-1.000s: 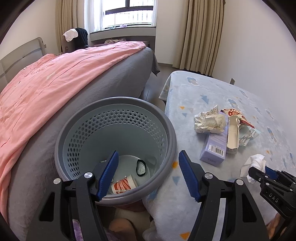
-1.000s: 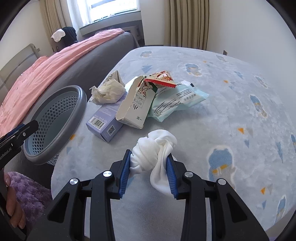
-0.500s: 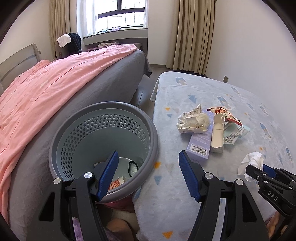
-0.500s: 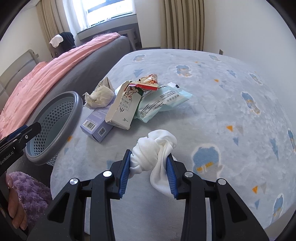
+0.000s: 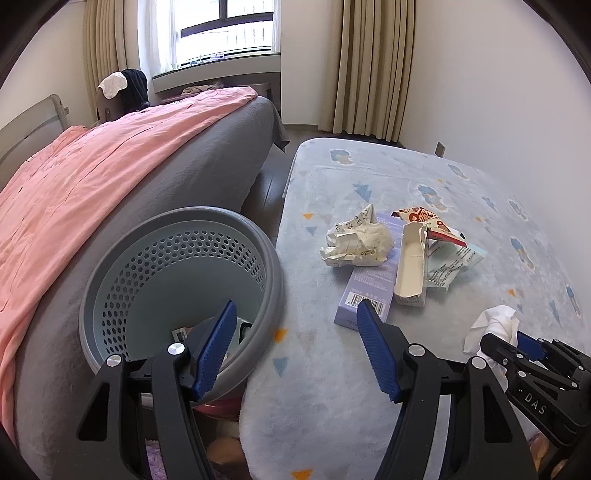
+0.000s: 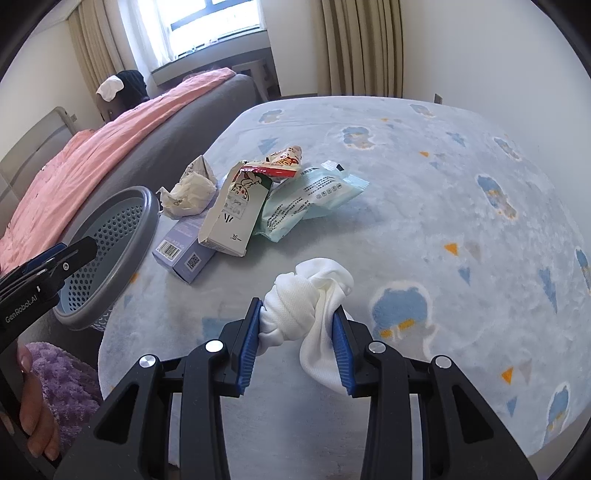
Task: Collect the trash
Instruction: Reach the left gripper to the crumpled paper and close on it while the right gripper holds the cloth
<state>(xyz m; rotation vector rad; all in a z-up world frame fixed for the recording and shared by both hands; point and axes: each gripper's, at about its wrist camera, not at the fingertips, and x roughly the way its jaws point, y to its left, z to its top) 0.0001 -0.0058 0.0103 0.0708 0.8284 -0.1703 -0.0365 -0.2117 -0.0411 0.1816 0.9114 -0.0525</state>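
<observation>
Right tool (image 6: 297, 310) narrowed onto a knotted white cloth-like wad (image 6: 310, 288), both blue pads pressed into it. Knot bunched between the 2 jaws, loose tail hanging by the right pad. Whether clear of the surface or brushing it: cannot tell.

Landmark for the move: round perforated blue plastic basket with a grey rim (image 6: 147, 206). Seen from the right tool, off to the left, past the near edge of the tabletop and lower than it, mouth upward. Judged next step: carry the wad leftward over that edge and let go above the mouth. A few scraps already at the bottom.

Left tool (image 5: 295, 306) spread wide, nothing between the jaws, poised over the basket's near rim and the tabletop edge. Nearer the basket than the right tool, yet empty, and likely in the way of the drop.

To the right of the basket, near it on the tabletop, 1 loose heap of 5 pieces:
- crumpled cream paper ball (image 5: 356, 240), closest to the rim
- long lilac cardboard box with a barcode (image 5: 365, 284)
- opened white carton (image 5: 410, 262) lying across the box
- red printed snack wrapper (image 6: 284, 162)
- mint-green foil pack (image 6: 306, 199), farthest out

Tabletop under a pale blue plush cover with cloud and triangle prints (image 5: 369, 177), soft, likely to snag light scraps. Left of the basket, grey bed with a pink sheet (image 5: 92, 184). Beyond it, bright window (image 5: 221, 29), beige curtains (image 5: 369, 66), white walls.
</observation>
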